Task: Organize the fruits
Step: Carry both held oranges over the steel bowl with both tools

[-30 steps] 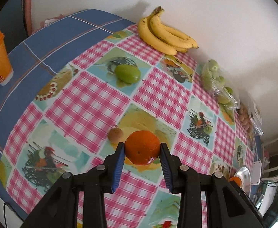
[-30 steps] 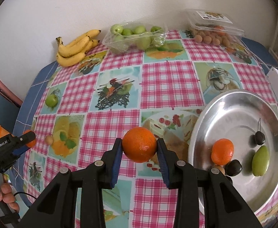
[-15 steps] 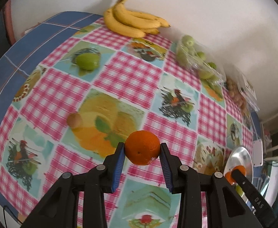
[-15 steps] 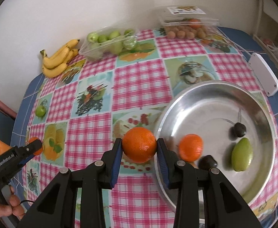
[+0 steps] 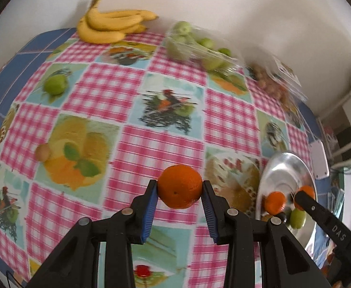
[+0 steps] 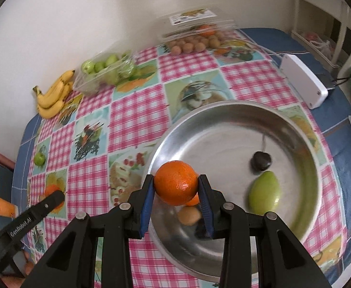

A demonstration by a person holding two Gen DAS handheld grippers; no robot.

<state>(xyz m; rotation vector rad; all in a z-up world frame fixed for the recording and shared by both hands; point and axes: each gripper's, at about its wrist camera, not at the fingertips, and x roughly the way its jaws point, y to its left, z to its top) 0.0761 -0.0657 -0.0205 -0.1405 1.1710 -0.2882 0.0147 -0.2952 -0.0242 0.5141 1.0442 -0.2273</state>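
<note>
My left gripper (image 5: 179,188) is shut on an orange (image 5: 179,182), above the checked tablecloth and left of the metal bowl (image 5: 287,165). My right gripper (image 6: 176,183) is shut on a second orange (image 6: 175,178), hanging over the left inner edge of the same bowl (image 6: 223,108). Inside the bowl lie a green fruit (image 6: 264,193), a dark fruit (image 6: 260,161), another orange (image 6: 194,202) partly hidden by my load, and a small brownish fruit (image 6: 188,214). In the right wrist view the left gripper's finger (image 6: 38,210) shows at lower left.
Bananas (image 5: 113,25), a bag of green fruits (image 5: 199,45) and a clear box of small brown fruits (image 6: 192,40) line the wall. A loose green apple (image 5: 55,84) and a small brown fruit (image 5: 42,152) lie on the cloth. A white box (image 6: 305,81) sits beyond the bowl.
Both grippers carried their oranges to the right across the table. The right one went from beside the bowl to over its left edge; the left one has neared the bowl.
</note>
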